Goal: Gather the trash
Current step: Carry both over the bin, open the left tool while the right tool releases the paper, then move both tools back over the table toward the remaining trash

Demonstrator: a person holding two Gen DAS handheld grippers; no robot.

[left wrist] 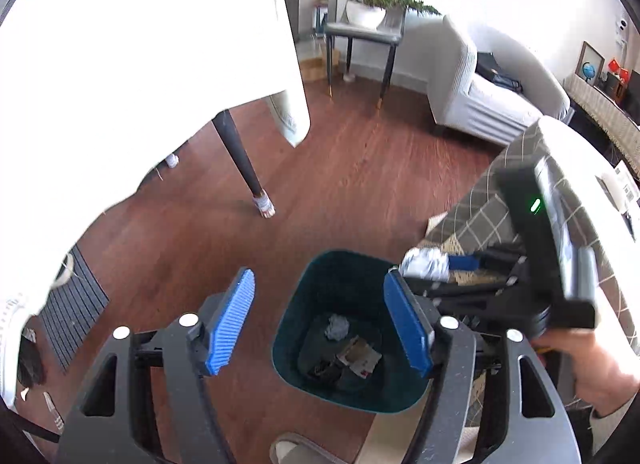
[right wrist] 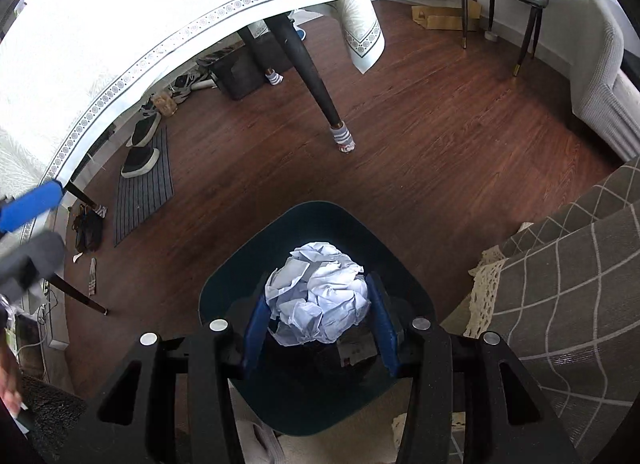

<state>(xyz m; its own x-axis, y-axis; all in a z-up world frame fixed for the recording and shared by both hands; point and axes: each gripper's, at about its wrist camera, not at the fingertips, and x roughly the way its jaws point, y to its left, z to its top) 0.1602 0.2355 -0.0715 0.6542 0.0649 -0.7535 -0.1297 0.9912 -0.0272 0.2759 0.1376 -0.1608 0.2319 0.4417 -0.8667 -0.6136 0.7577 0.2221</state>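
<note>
Two grippers: left gripper (left wrist: 320, 320) and right gripper (right wrist: 318, 322), each with blue pads.
Bins: one dark teal bin (left wrist: 298, 304) on the wood floor (left wrist: 360, 184), open at the top.
Paper balls: two counted, one big white ball (right wrist: 320, 298) in the right gripper and one small grey wad (left wrist: 337, 326) lying in the bin.
Other trash in bin: a few flat scraps (left wrist: 358, 356) beside the wad (too jumbled to count exactly).
Left gripper: spread wide, nothing between its pads; it hangs above the bin, whose mouth shows in the gap.
Right gripper: pinching the ball from both sides, pads pressed into the crumpled paper.
Ball to bin: held directly over the bin's mouth, above the rim, not touching the trash below.
Ball to left gripper: just beyond the left gripper's right-hand pad in the left wrist view.
Table legs (right wrist: 312, 76): several visible, the nearest wearing a striped sock.
</note>
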